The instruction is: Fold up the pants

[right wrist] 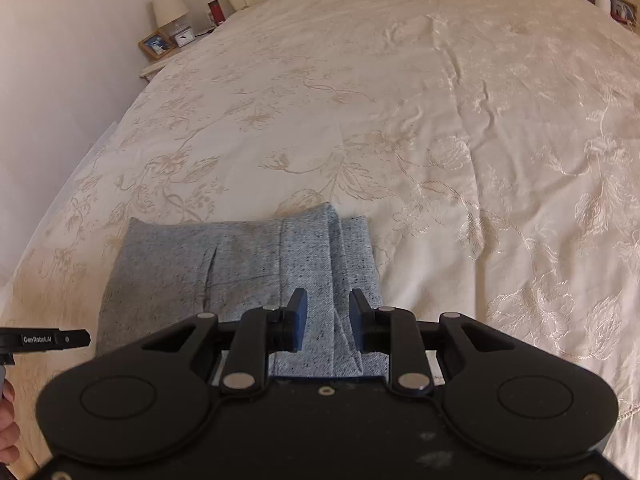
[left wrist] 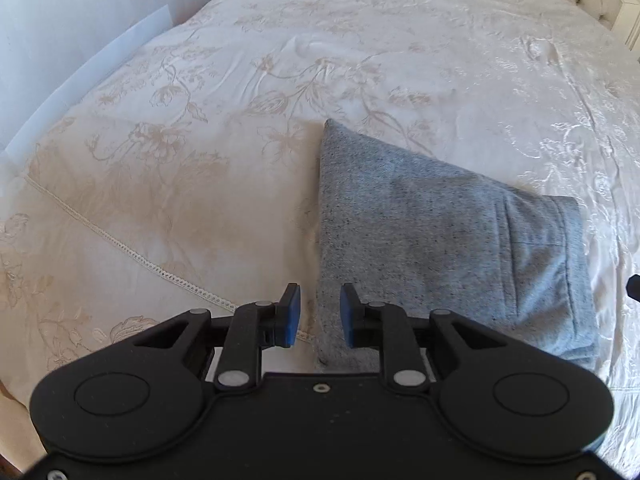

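Closest to my left camera is the left gripper (left wrist: 320, 316), its blue-padded fingers (left wrist: 293, 314) standing apart with nothing between them. Just beyond them I see the pants (left wrist: 440, 240), grey flecked cloth folded into a compact, roughly rectangular bundle, lying flat on the bed (left wrist: 200, 140). A stitched hem or waistband runs down the bundle's right side, and the far left corner comes to a neat point. From this side the near left edge of the bundle sits under the gap of the gripper, though I cannot tell whether the fingers touch it.

On my right camera, the right gripper (right wrist: 328, 322) is also parted and holds nothing. It hangs over the right part of the pants (right wrist: 240, 272), where layered bands of cloth (right wrist: 332, 248) stack at the edge.

Only the right view shows me those stacked layers, plus a nightstand with a lamp (right wrist: 170, 6), a framed photo (right wrist: 156, 45) and a small clock (right wrist: 184, 37) beside the bed, and a hand (right wrist: 8, 424) at the left border. Only the left view shows the lace seam (left wrist: 140, 256) crossing the floral bedspread.
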`<state>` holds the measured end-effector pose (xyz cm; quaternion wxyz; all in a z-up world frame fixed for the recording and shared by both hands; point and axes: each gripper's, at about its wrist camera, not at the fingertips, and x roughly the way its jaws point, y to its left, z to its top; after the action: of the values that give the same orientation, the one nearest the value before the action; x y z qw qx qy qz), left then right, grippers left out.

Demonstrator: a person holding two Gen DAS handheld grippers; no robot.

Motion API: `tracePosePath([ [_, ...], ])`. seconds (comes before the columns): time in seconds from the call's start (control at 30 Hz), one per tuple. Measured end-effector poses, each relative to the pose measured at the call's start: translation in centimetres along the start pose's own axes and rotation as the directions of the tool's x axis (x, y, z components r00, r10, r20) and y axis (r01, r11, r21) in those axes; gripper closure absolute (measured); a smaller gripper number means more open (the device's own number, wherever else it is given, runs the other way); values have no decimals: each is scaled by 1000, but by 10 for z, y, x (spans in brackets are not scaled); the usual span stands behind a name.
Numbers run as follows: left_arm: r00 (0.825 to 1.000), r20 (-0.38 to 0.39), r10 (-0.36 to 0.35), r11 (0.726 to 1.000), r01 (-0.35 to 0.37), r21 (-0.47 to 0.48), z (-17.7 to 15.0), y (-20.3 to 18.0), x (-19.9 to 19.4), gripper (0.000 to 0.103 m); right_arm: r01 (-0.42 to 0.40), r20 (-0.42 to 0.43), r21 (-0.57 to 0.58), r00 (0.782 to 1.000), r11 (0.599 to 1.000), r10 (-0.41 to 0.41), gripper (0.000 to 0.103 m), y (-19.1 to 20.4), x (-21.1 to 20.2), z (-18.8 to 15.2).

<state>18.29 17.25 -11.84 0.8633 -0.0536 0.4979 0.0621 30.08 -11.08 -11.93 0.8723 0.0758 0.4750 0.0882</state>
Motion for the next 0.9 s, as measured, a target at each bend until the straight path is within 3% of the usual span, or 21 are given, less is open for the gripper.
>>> tracePosePath([
  [0.33, 999, 40, 30, 987, -36, 154, -28, -54, -55, 67, -24, 20, -54, 999, 998, 25, 73, 42, -62, -28],
  [0.67, 999, 45, -20, 989, 14, 149, -37, -76, -81, 67, 17, 59, -44, 998, 999, -15, 71, 53, -112, -30],
  [0.9, 999, 40, -35, 993, 31, 113, -43, -78, -91, 67, 9, 50, -30, 999, 1000, -8, 70, 51, -125, -35],
])
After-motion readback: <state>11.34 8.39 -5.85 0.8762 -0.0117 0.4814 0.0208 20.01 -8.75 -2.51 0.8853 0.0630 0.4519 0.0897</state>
